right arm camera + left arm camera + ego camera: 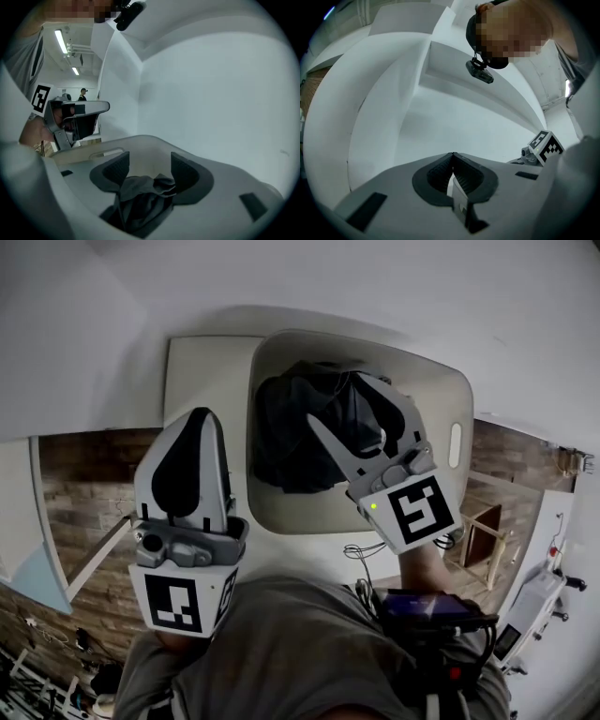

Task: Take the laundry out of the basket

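A white laundry basket stands on a white table, with dark laundry heaped in its left half. My right gripper reaches over the basket above that heap, its jaws open. In the right gripper view a dark grey garment lies low between the open jaws, and the pads do not press on it; the basket's rim curves just beyond. My left gripper hangs left of the basket over the table, shut and empty; its tips meet against white surfaces.
The white table lies under the basket against white walls. Wooden flooring shows at both sides, a small wooden stool and white equipment at the right. The basket has a handle slot on its right wall.
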A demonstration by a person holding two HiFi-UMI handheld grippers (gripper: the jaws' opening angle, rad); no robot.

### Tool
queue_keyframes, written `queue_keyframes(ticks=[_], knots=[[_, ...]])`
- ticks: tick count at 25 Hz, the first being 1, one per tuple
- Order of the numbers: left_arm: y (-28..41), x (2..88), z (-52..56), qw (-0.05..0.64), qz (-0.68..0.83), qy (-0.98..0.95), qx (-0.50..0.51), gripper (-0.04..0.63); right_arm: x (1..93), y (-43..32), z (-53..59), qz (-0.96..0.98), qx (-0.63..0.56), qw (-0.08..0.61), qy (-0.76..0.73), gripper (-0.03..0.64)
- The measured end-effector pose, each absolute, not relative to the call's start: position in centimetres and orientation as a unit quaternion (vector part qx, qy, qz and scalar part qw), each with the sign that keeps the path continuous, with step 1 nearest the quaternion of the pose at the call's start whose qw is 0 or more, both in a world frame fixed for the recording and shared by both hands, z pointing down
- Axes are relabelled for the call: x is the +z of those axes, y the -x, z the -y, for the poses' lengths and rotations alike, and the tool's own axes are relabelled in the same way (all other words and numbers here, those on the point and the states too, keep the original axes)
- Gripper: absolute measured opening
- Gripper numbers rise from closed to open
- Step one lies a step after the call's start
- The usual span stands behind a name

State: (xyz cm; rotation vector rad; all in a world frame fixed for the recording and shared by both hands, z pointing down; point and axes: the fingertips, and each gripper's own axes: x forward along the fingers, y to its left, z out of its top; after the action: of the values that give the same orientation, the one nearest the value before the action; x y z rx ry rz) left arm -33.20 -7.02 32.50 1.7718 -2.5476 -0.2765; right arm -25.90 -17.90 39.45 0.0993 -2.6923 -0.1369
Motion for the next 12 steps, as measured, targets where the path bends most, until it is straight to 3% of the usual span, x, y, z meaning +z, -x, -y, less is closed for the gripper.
queue_keyframes(ticks=[12], knots=[[35.1, 36.6, 8.1, 0.064, 0.818, -0.562, -0.104, 0.008, 47.0, 26.9, 16.2, 0.929, -0.055, 0.357, 0.077, 0.473]])
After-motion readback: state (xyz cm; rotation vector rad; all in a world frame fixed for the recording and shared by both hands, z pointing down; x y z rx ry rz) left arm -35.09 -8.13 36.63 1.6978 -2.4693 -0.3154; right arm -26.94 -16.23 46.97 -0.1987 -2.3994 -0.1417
